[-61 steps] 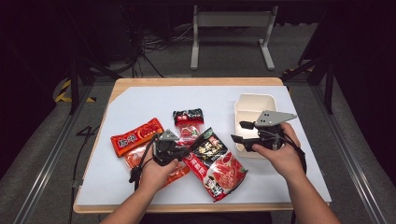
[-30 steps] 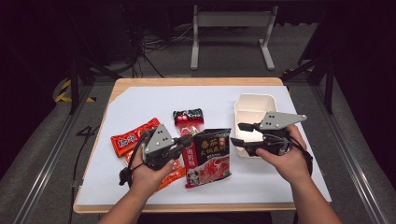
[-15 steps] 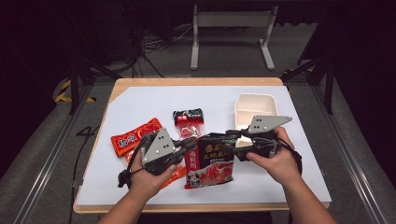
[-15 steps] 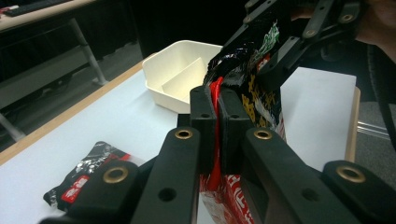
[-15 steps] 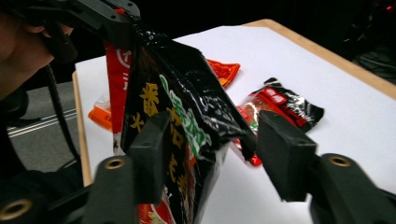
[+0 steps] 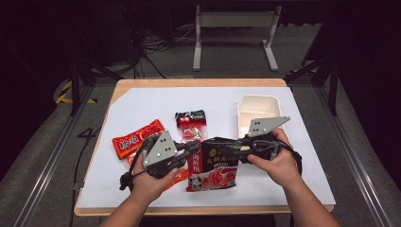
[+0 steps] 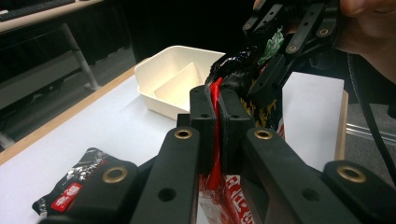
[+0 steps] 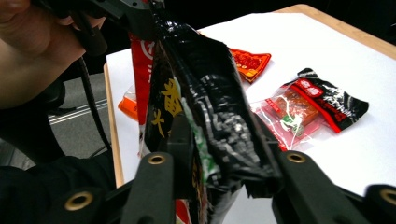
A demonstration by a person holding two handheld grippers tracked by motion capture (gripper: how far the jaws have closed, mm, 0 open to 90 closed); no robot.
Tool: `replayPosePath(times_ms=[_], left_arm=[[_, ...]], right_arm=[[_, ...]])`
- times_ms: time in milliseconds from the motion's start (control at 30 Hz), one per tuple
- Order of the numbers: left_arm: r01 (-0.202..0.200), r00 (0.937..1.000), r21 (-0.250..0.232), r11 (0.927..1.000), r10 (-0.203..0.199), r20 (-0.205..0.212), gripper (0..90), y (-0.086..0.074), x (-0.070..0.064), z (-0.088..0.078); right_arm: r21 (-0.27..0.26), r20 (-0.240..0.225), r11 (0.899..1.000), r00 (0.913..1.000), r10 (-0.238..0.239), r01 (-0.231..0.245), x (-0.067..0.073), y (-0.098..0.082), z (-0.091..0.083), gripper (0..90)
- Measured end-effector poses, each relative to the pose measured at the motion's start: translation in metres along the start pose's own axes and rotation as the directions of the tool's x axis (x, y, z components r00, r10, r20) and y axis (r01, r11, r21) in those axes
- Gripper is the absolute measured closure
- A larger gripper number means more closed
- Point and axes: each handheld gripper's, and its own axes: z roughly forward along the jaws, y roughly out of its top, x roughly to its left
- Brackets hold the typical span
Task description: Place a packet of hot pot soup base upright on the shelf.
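Work in hand: two hand-held tongs take one black and red glossy foil food packet (image 6: 215, 163) by its upper edge, seemingly to pull it open or carry it.
Left tongs (image 7: 215, 116): fully closed; the pads pinch the red edge of the packet, as the left gripper view shows.
Right tongs (image 8: 219, 144): the jaws have just been closing, and the crumpled black top of the packet sits between them. In the right gripper view the pads appear to press it from both sides.
What has changed: two seconds ago the packet lay flat on the counter among the other snacks. Now it hangs between the two hands, and the right hand has come over from the tray to meet it.
Place of the packet: near the front middle of the white counter (image 6: 142, 104), its top lifted, its lower end near or on the sheet; I cannot tell which.
Other things: a cream plastic tray with a divider (image 6: 257, 111) stands just behind the right hand; a small black and red sachet (image 6: 190, 124) and an orange-red flat packet (image 6: 137, 138) lie to the left.
Meaning for the work: with both corners held, my guess is the next move is a pull apart, or a lift toward the tray.
Risk: the foil looks slippery, so one side may slide out.
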Motion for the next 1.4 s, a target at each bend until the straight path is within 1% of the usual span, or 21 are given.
replayPosePath(times_ms=[67, 167, 300, 333, 367, 400, 467, 500, 567, 600, 633, 767, 900, 933, 1000, 1067, 1133, 1167, 1233, 1267, 1400], left_arm=[[0.005, 1.0, 0.002, 1.0, -0.005, -0.001, 86.6, 0.0, 0.001, 0.0], [0.017, 0.9999, 0.003, 0.9999, -0.017, 0.003, 86.3, -0.001, 0.003, 0.0], [0.037, 0.9993, -0.007, 0.9993, -0.037, 0.004, 85.3, -0.001, 0.005, -0.001], [0.059, 0.9982, -0.007, 0.9982, -0.059, 0.007, 84.3, 0.0, 0.006, -0.001], [0.076, 0.997, -0.003, 0.9971, -0.076, 0.012, 82.3, 0.0, 0.007, -0.001], [0.096, 0.9948, -0.005, 0.9954, -0.095, 0.034, 80.1, -0.001, 0.009, -0.002], [0.097, 0.9941, -0.01, 0.9952, -0.097, 0.049, 71.3, 0.0, 0.011, -0.002], [0.106, 0.9935, -0.005, 0.9944, -0.106, 0.043, 66.2, 0.0, 0.011, -0.002], [0.125, 0.9908, -0.033, 0.9916, -0.123, 0.056, 56.2, 0.0, 0.014, -0.005], [0.139, 0.9889, -0.043, 0.9894, -0.136, 0.061, 54.2, 0.001, 0.016, -0.007], [0.149, 0.9877, -0.047, 0.9877, -0.146, 0.055, 52.2, 0.001, 0.018, -0.009], [0.162, 0.9861, -0.014, 0.9866, -0.162, 0.036, 46.4, 0.0, 0.024, -0.015], [0.182, 0.9833, -0.014, 0.9833, -0.181, 0.016, 39.6, -0.002, 0.031, -0.02], [0.197, 0.9804, -0.011, 0.9804, -0.197, -0.005, 37.8, -0.004, 0.035, -0.021], [0.196, 0.9806, -0.008, 0.9806, -0.196, -0.012, 35.9, -0.005, 0.038, -0.022], [0.209, 0.9777, -0.003, 0.978, -0.209, -0.026, 32.5, -0.009, 0.043, -0.023], [0.207, 0.978, 0.0, 0.9784, -0.206, -0.031, 31.6, -0.01, 0.046, -0.023], [0.209, 0.9771, 0.001, 0.9779, -0.209, -0.039, 28.9, -0.011, 0.047, -0.023], [0.226, 0.9722, 0.018, 0.974, -0.224, -0.067, 25.2, -0.014, 0.052, -0.024], [0.226, 0.9722, 0.018, 0.974, -0.224, -0.067, 24.4, -0.014, 0.052, -0.024], [0.245, 0.966, 0.04, 0.9686, -0.241, -0.094, 22.9, -0.018, 0.058, -0.025]], right_arm=[[0.005, -0.008, 1.0, 1.0, 0.0, 0.0, 0.0, 0.0, 0.001, 73.9], [0.014, 0.0, 1.0, 1.0, -0.006, 0.006, 0.0, 0.002, 0.001, 75.3], [0.006, 0.009, 1.0, 0.9999, -0.01, 0.01, 0.001, 0.004, 0.001, 76.2], [0.001, 0.011, 1.0, 0.9999, -0.013, 0.013, 0.001, 0.004, 0.0, 76.6], [-0.005, 0.017, 1.0, 0.9998, -0.011, 0.011, 0.002, 0.005, 0.0, 77.0], [-0.009, 0.021, 1.0, 0.9997, -0.011, 0.011, 0.002, 0.005, -0.001, 77.5], [-0.028, 0.031, 0.999, 0.9994, -0.016, 0.017, 0.003, 0.006, -0.003, 78.8], [-0.032, 0.035, 0.999, 0.9992, -0.018, 0.019, 0.003, 0.006, -0.004, 79.2], [-0.043, 0.041, 0.999, 0.999, -0.015, 0.017, 0.002, 0.008, -0.008, 79.6], [-0.043, 0.04, 0.999, 0.9991, -0.014, 0.016, 0.001, 0.009, -0.009, 79.8], [-0.044, 0.044, 0.999, 0.9989, -0.015, 0.017, 0.001, 0.01, -0.01, 79.8], [-0.059, 0.059, 0.998, 0.9982, -0.011, 0.014, -0.003, 0.013, -0.014, 79.9], [-0.084, 0.066, 0.996, 0.9978, 0.0, 0.006, -0.011, 0.021, -0.025, 79.9], [-0.089, 0.071, 0.996, 0.9975, 0.0, 0.006, -0.013, 0.023, -0.027, 79.9], [-0.092, 0.075, 0.996, 0.9972, 0.001, 0.006, -0.015, 0.025, -0.03, 79.9], [-0.107, 0.094, 0.994, 0.9956, 0.0, 0.01, -0.02, 0.032, -0.037, 79.9], [-0.111, 0.1, 0.994, 0.995, -0.003, 0.015, -0.022, 0.034, -0.039, 79.9], [-0.117, 0.115, 0.993, 0.9933, -0.011, 0.025, -0.026, 0.038, -0.043, 79.9], [-0.122, 0.124, 0.992, 0.9921, -0.017, 0.032, -0.029, 0.041, -0.045, 79.8], [-0.122, 0.124, 0.992, 0.9921, -0.017, 0.032, -0.029, 0.041, -0.045, 79.8], [-0.129, 0.15, 0.99, 0.9883, -0.029, 0.049, -0.034, 0.05, -0.052, 79.9]])
